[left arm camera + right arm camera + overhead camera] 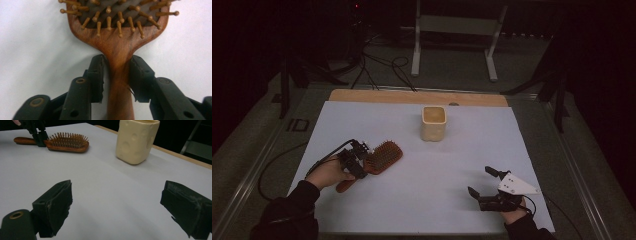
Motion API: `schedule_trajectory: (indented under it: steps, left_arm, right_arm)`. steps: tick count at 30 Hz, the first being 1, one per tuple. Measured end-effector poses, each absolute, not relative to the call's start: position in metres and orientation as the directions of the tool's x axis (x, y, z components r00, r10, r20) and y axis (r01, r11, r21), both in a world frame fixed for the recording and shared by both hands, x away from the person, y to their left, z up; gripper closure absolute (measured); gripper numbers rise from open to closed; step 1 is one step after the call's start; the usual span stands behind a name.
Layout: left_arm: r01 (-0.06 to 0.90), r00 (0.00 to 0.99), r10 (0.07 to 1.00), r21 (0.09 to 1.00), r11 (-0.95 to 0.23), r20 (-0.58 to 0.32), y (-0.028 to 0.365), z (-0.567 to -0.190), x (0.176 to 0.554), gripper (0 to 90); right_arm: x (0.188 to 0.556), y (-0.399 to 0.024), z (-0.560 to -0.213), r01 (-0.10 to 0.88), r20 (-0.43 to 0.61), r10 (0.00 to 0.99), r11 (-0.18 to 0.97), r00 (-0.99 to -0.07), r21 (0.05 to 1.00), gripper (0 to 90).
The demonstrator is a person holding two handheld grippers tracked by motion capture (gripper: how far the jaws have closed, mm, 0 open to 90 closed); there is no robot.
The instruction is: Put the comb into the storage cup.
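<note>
Lying bristles-up near the table's left edge, the wooden hairbrush (pixel 381 158) has its handle between the left gripper's (pixel 117 75) pads, which clamp its neck on both sides; the right gripper (pixel 484 182) rests near the front right corner, jaws wide and empty; a cream cup (pixel 433 123) stands toward the far edge.

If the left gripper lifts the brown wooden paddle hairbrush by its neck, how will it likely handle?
The brown wooden paddle hairbrush looks rigid, so it probably won't flex. The left gripper has its jaws against the narrow neck; the wide bristled head may droop. The smooth handle might slip or twist.
</note>
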State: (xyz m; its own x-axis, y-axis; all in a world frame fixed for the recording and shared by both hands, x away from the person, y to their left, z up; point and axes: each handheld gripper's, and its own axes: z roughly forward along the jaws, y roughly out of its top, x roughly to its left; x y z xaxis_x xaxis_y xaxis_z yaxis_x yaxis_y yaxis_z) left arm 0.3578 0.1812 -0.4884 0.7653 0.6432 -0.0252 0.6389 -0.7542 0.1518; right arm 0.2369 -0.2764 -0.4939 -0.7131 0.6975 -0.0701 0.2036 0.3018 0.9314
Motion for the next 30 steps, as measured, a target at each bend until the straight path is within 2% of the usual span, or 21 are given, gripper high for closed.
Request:
schedule_trajectory:
  steps: [9,24,30]
  left_arm:
    - [0.641,0.764,0.645,0.125,-0.757,-0.009,0.175,-0.489,0.357,72.1]
    - [0.637,0.756,0.655,0.203,-0.744,0.027,0.179,-0.488,0.346,73.5]
    - [0.645,0.744,0.669,0.247,-0.723,0.014,0.181,-0.488,0.343,73.6]
  right_arm:
    - [0.237,-0.275,-0.494,0.197,-0.079,0.694,0.309,-0.716,0.93,9.7]
    - [0.237,-0.276,-0.494,0.205,-0.069,0.698,0.301,-0.713,0.931,9.7]
    - [0.238,-0.276,-0.494,0.203,-0.073,0.698,0.304,-0.712,0.931,9.8]
